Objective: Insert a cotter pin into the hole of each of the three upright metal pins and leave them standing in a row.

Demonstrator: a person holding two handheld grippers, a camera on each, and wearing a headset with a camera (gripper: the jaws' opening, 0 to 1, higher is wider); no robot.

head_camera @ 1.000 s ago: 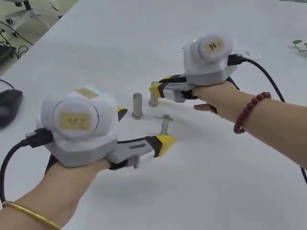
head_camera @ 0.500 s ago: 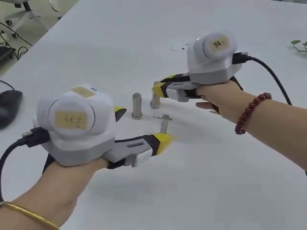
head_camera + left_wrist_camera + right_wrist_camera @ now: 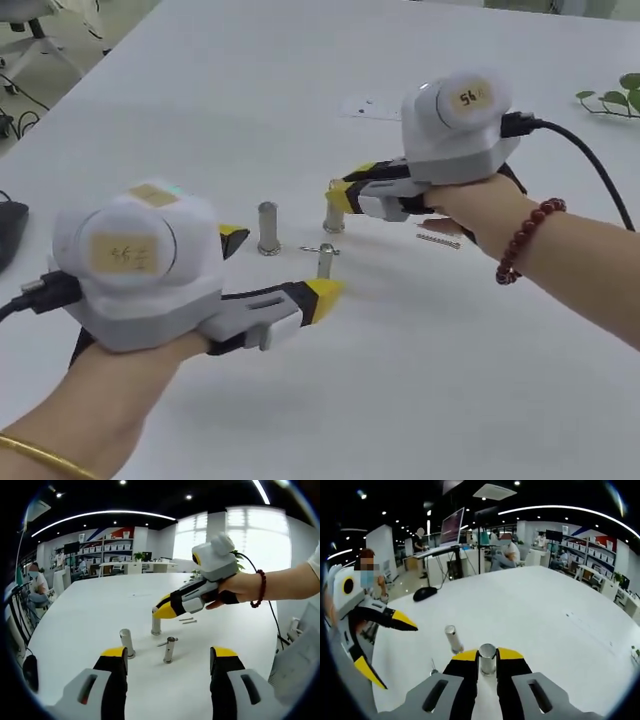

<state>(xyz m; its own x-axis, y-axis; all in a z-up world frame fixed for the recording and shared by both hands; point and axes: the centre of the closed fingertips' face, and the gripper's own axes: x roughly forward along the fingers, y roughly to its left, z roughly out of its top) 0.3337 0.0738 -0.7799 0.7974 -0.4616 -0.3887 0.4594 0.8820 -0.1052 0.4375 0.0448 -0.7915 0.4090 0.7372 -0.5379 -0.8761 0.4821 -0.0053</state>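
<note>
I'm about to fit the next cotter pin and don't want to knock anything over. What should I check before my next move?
1. Grip: right gripper shut on the far metal pin: ok.
2. Posture: far metal pin upright between the jaws: ok.
3. Supply: loose cotter pins lying beside the right gripper: ok.
4. Pickup: left gripper holding a cotter pin: not ok, jaws open and empty.
5. Progress: near metal pin upright with an inserted cotter pin through it: ok.
6. Hole direction on the left metal pin: cannot tell.
</note>
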